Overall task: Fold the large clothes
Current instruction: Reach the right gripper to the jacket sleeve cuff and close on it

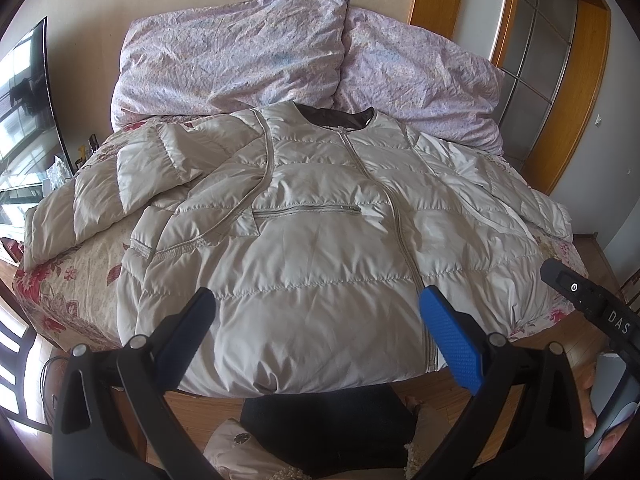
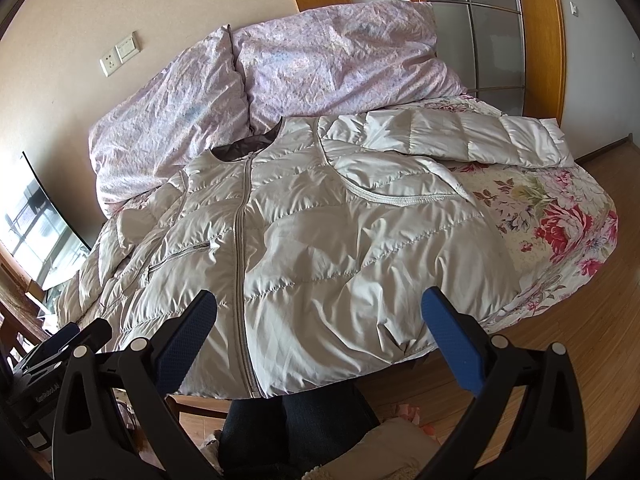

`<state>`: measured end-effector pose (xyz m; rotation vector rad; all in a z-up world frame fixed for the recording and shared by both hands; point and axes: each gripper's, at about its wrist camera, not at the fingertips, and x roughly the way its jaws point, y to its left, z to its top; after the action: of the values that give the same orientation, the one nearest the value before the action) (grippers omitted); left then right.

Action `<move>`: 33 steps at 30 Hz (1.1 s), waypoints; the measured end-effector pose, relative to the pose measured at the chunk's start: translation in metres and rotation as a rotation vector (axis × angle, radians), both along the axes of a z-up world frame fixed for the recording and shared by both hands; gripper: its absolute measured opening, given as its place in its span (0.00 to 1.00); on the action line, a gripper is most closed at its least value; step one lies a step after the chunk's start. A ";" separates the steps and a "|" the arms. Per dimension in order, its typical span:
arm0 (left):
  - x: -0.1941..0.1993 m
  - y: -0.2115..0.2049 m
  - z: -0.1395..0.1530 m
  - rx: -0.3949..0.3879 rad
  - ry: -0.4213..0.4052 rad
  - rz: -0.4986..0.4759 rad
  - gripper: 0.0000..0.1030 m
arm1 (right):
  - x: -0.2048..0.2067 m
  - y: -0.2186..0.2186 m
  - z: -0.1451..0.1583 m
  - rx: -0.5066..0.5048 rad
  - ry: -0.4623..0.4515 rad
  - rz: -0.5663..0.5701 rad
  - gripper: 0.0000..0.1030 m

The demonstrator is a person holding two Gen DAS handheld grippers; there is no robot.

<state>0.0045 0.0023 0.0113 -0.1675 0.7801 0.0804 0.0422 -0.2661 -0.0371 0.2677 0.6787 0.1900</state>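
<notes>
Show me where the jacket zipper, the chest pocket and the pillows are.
zipper [image 2: 241, 216], right wrist view, mid-length of the front zip
chest pocket [image 1: 306, 210], left wrist view, middle of the pocket's zipped opening
pillows [image 1: 232, 52], left wrist view, face of the left pillow

the jacket lies front up on the bed, its hem at the near edge and its collar toward the quilt heaped behind it against the wall. one sleeve lies out to the left, bent back over itself; the other sleeve stretches right across the bed. both grippers, the left gripper and the right gripper, hang over the hem, fingers apart, touching nothing.
</notes>
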 end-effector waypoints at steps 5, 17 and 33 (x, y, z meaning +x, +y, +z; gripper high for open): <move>0.016 0.012 -0.003 0.015 -0.001 0.026 0.98 | 0.015 -0.017 -0.002 0.060 -0.036 -0.030 0.99; 0.077 0.055 -0.011 -0.058 0.026 0.062 0.98 | 0.111 -0.142 -0.032 0.292 0.030 -0.303 0.99; 0.158 0.112 -0.022 -0.130 0.026 0.112 0.98 | 0.197 -0.306 -0.118 0.755 0.232 -0.672 0.63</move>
<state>0.1630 0.1143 -0.0106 -0.3339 0.8017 0.1384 0.2396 -0.5725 -0.1555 1.2351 0.6885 -0.2468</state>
